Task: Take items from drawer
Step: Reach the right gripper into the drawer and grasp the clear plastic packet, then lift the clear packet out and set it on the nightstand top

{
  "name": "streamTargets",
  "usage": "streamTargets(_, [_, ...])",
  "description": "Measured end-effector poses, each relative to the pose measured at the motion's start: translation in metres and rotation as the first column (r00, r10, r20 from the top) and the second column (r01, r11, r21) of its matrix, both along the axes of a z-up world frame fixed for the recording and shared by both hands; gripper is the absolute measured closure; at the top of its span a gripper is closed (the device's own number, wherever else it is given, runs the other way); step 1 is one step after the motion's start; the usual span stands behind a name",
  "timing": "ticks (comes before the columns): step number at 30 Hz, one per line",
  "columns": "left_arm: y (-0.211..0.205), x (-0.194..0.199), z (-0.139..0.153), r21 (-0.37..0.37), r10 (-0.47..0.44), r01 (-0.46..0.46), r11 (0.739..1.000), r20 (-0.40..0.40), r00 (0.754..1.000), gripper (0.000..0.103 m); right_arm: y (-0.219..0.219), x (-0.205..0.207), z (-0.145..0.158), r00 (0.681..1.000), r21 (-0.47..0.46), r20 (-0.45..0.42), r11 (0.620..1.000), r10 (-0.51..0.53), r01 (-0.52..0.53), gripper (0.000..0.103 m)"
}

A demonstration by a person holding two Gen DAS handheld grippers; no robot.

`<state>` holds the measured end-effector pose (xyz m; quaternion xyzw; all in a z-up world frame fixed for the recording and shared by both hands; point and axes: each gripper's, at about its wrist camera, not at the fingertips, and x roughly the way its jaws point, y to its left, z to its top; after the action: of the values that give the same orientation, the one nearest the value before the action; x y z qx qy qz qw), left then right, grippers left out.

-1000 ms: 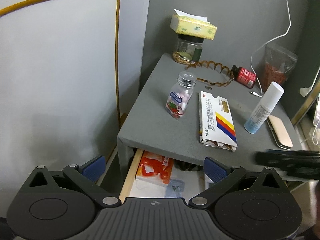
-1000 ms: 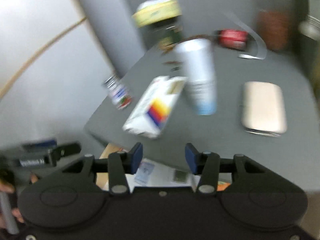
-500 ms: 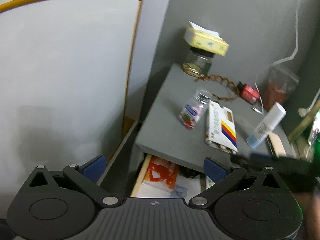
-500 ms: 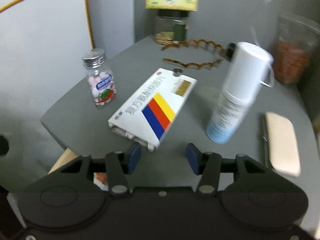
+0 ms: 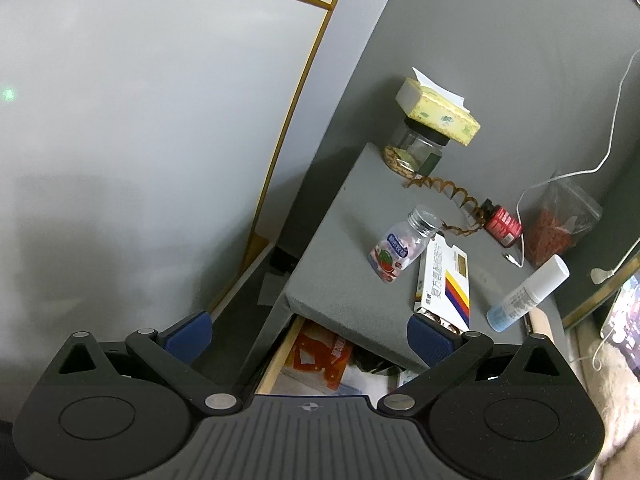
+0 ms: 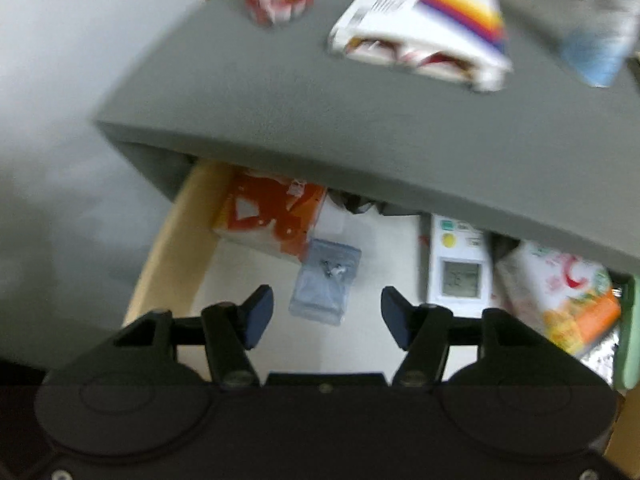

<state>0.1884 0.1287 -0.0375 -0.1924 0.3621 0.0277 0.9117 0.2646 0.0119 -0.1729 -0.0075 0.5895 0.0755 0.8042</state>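
Observation:
The open drawer (image 6: pixel 168 248) under the grey tabletop (image 6: pixel 320 128) holds an orange-and-white packet (image 6: pixel 268 216), a small clear zip bag (image 6: pixel 326 280), a white device with a screen (image 6: pixel 460 268) and a colourful pouch (image 6: pixel 560 292). My right gripper (image 6: pixel 326 314) is open and empty, just above the zip bag. My left gripper (image 5: pixel 308 336) is open and empty, held back above the drawer's left side; the orange packet (image 5: pixel 320 356) shows below it.
On the tabletop stand a candy bottle (image 5: pixel 400 244), a white medicine box (image 5: pixel 444 284), a spray bottle (image 5: pixel 528 292), a red bottle (image 5: pixel 502 222), a jar (image 5: pixel 416 148) with a tissue pack on top, and a bag of red contents (image 5: pixel 556 224). A wall is at left.
My right gripper has dropped from above the tabletop down over the open drawer and its fingers have spread wider. My left gripper has drawn back and to the left.

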Motion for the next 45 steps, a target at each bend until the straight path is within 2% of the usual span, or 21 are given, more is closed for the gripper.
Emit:
streamTargets(4, [0.004,-0.001,-0.001,-0.014,-0.002,0.002,1.000,0.003,1.000,0.000,0.014,-0.003,-0.008,0.999,-0.074,-0.051,0.997,0.020,-0.024,0.048])
streamTargets(5, [0.005,-0.001,-0.001,-0.018,-0.002,0.002,1.000,0.003,1.000,0.000,0.012,-0.004,-0.007,0.998,-0.051,-0.054,0.998,0.032,-0.035,0.052])
streamTargets(6, [0.006,-0.001,0.000,-0.022,-0.002,0.002,1.000,0.007,1.000,0.000,0.011,-0.005,-0.006,0.998,-0.043,-0.055,0.998,0.044,-0.046,0.063])
streamTargets(8, [0.008,-0.001,0.001,-0.028,0.000,0.001,1.000,0.014,1.000,0.000,0.010,-0.011,-0.001,0.994,-0.072,-0.056,0.993,0.095,-0.099,0.068])
streamTargets(11, [0.010,-0.001,0.001,-0.041,0.007,-0.006,0.999,0.014,1.000,0.000,0.003,-0.024,0.006,0.988,-0.038,-0.067,0.989,0.137,-0.140,0.069])
streamTargets(13, [0.011,-0.002,0.001,-0.053,0.010,-0.009,0.999,0.014,1.000,0.000,-0.014,-0.041,0.024,0.987,0.000,-0.036,0.988,0.154,-0.154,0.069])
streamTargets(17, [0.009,-0.002,0.002,-0.044,0.001,-0.001,0.999,0.016,1.000,0.000,-0.058,-0.085,0.080,0.986,0.095,0.043,0.982,0.163,-0.166,0.068])
streamTargets(21, [0.004,-0.002,0.005,-0.037,-0.006,0.007,0.999,0.023,1.000,0.000,-0.099,-0.112,0.125,0.981,0.132,0.107,0.976,0.162,-0.176,0.067])
streamTargets(23, [0.000,-0.003,0.005,-0.031,-0.017,0.018,0.999,0.024,1.000,0.000,-0.117,-0.121,0.144,0.980,0.119,0.131,0.979,0.152,-0.168,0.067])
streamTargets(26, [-0.016,-0.001,0.001,0.008,-0.097,0.097,0.995,-0.005,0.995,0.000,-0.133,-0.123,0.157,0.977,0.122,0.149,0.978,0.151,-0.170,0.067])
streamTargets(29, [-0.040,0.000,-0.003,0.091,-0.179,0.182,0.979,-0.038,0.983,0.000,-0.149,-0.127,0.168,0.973,0.107,0.174,0.979,0.154,-0.174,0.067])
streamTargets(31, [-0.058,-0.001,-0.007,0.153,-0.238,0.245,0.957,-0.064,0.969,0.000,-0.153,-0.118,0.158,0.973,0.123,0.180,0.978,0.144,-0.168,0.067])
streamTargets(34, [-0.076,-0.001,-0.014,0.173,-0.292,0.305,0.937,-0.095,0.952,0.000,-0.172,-0.112,0.164,0.973,0.141,0.203,0.979,0.114,-0.144,0.067])
streamTargets(39, [-0.091,0.005,-0.019,0.158,-0.295,0.310,0.937,-0.113,0.949,0.000,-0.203,-0.095,0.171,0.970,0.124,0.232,0.986,0.076,-0.107,0.067])
streamTargets(45, [-0.110,0.012,-0.022,0.192,-0.309,0.329,0.925,-0.126,0.943,0.000,-0.206,-0.026,0.157,0.963,0.114,0.255,0.986,0.089,-0.121,0.067])
